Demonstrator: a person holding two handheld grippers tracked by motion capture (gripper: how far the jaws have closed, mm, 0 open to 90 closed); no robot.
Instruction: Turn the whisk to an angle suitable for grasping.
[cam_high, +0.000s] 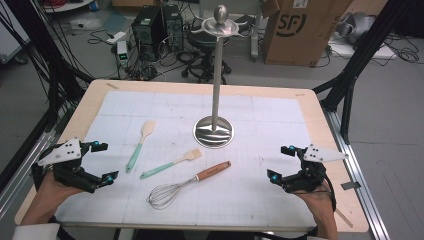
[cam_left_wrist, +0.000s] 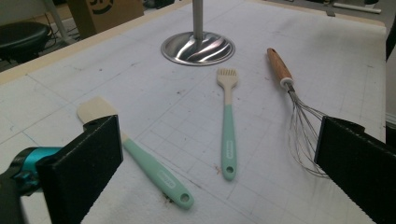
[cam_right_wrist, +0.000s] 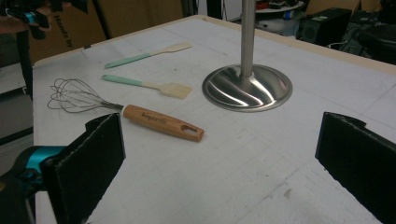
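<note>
Both grippers sit wide and empty from where I watch. From the high view, my left gripper (cam_high: 100, 161) hovers over the near left of the gridded mat (cam_high: 270, 110), well left of the steel stand (cam_high: 214, 131), and my right gripper (cam_high: 280, 163) hovers well to that stand's near right. Between them, nearer me than the stand's base, lie three utensils: a mint-handled spatula (cam_high: 139, 145) to the base's left, a mint-handled basting brush (cam_high: 171, 163) just beside it, and a wooden-handled whisk (cam_high: 187, 185) nearest me, its handle pointing up toward the base.

Along the left gripper view, I see my jaws spread far apart with nothing between the pads. The spatula (cam_left_wrist: 135, 154) lies nearest the left jaw, the brush (cam_left_wrist: 228, 123) straight ahead with its head toward the stand base (cam_left_wrist: 198, 47), and the whisk (cam_left_wrist: 294, 107) toward the right jaw.

Along the right gripper view, the jaws again stand wide and hold nothing. The whisk (cam_right_wrist: 126, 109) lies left of the stand base (cam_right_wrist: 247, 87), with the brush (cam_right_wrist: 149, 85) and spatula (cam_right_wrist: 147, 55) beyond it, all apart from one another.
</note>
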